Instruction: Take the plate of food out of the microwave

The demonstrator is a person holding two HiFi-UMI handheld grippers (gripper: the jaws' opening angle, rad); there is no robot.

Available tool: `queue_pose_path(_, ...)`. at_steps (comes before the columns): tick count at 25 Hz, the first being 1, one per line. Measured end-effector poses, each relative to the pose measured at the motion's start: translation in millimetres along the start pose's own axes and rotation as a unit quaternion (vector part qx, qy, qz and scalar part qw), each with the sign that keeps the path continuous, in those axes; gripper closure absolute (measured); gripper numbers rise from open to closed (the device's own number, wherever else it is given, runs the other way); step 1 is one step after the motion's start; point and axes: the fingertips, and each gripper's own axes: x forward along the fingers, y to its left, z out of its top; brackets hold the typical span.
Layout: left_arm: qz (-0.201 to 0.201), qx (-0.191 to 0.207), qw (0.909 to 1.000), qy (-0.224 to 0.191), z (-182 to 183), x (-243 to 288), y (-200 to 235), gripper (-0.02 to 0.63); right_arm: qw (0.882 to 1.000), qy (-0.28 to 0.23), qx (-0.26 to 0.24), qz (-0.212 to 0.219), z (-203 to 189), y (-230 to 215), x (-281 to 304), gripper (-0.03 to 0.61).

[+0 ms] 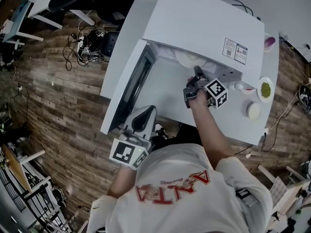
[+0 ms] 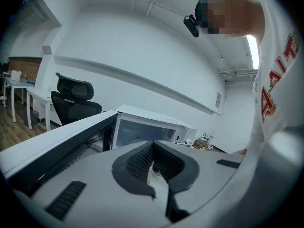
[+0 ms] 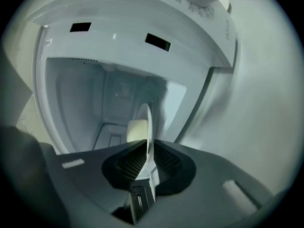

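Plainly, the right gripper (image 1: 196, 74) had reached into the open microwave (image 1: 204, 23) near the centre of the head view. In its own view, its fingers (image 3: 164, 158) were clenched on the near rim of a white plate (image 3: 147, 122). That view was turned, so the plate showed edge-on as a thin white arc rising from between the fingers. A pale lump of food (image 3: 137, 129) sat against the plate's left face in that frame. The plate was inside the microwave's cavity, near its opening, with the back wall and floor of the cavity behind it. In the head view only a rounded white part of the plate (image 1: 187, 59) showed, under the microwave's front edge.

The microwave's door (image 1: 131, 84) stood swung out toward the left of the head view. The left gripper (image 1: 147, 113) was at lower centre, near the door's free end. In its own view its fingers (image 2: 137, 163) were pressed together at the tips with nothing clearly gripped.

The microwave stood on a white tabletop (image 1: 228, 125). At the right edge of the frame, a small bowl (image 1: 259, 85) of something green sat on the tabletop beside it.
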Motion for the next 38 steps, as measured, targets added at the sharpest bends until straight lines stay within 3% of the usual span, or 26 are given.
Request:
queue_pose_path(13,0.006,-0.003,1.0,0.003,-3,-4,0,0.604,0.999,0.006,0.032,0.011,-3,1,9,0.56)
queue_pose_path(21,-0.004,0.002,1.0,0.004,-3,-5,-4,0.604,0.995,-0.001,0.064,0.072,2,9,-5,0.568)
queue_pose_path(38,-0.044,0.017,0.9989,0.004,-3,-25,-20,0.604,0.992,-0.005,0.051,0.116,-13,17,-71,0.567)
